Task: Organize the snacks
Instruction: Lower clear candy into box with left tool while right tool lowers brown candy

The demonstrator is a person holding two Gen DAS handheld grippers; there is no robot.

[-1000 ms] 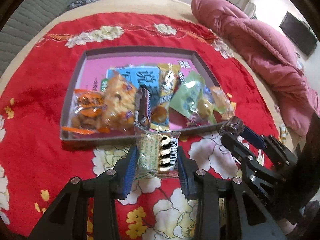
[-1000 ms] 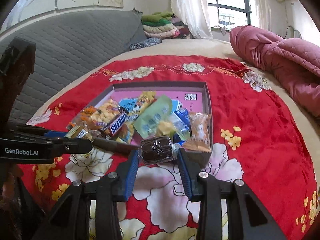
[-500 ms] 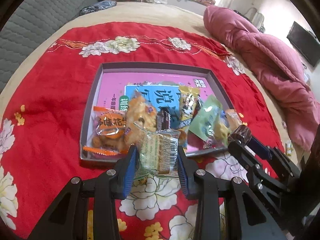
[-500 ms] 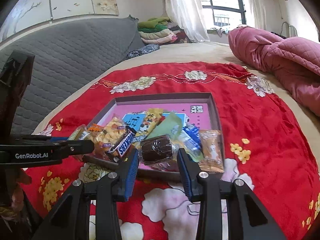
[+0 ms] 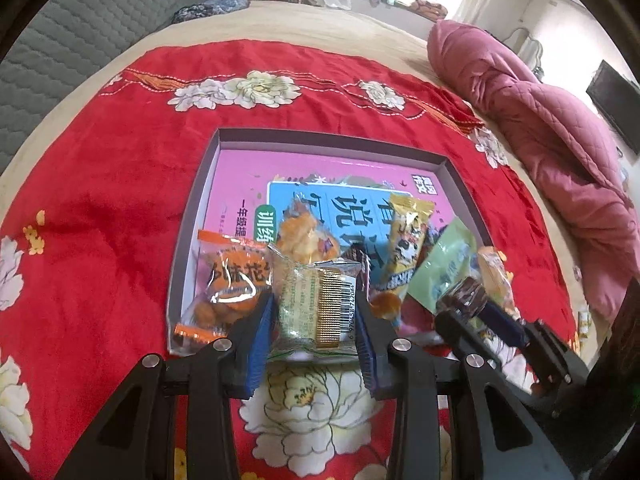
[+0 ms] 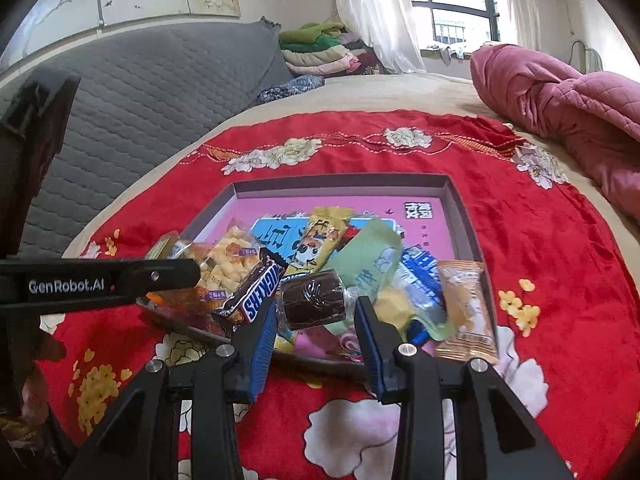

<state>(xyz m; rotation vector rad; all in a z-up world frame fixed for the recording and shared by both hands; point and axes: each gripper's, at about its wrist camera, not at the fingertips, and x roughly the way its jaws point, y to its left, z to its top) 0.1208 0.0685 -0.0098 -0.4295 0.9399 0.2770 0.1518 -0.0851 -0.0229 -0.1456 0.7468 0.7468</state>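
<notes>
left gripper (image 5: 316, 312): clamped on a clear-wrapped green snack packet (image 5: 316, 306) with a gold barcode panel, blue pads pressing both sides; held over the near rim of the tray.
right gripper (image 6: 316, 312): closed on a dark chocolate roll in clear wrap (image 6: 314, 300), held over the near edge of the tray, above the pile.
tray (image 6: 340, 186): shallow grey-walled box with a pink printed floor, lying on the red floral cloth (image 6: 540, 240).
snacks in tray: crowded toward the near side. orange packet (image 5: 230, 280) at near left, touching the left gripper's finger; a puffed yellow snack bag (image 5: 306, 236) just behind the held packet; a yellow wrapper with a cartoon dog (image 6: 320, 240) lying lengthwise in the middle; a pale green pouch (image 6: 370, 264) to its right; a snickers bar (image 6: 256, 292) tilted just left of the chocolate roll; a blue wrapper (image 6: 420, 276) and an orange-beige packet (image 6: 466, 312) at the near right corner.
surroundings: pink quilt (image 6: 560, 96) bunched at far right, grey padded headboard (image 6: 160, 92) on the left, folded clothes (image 6: 316, 48) by the window.
</notes>
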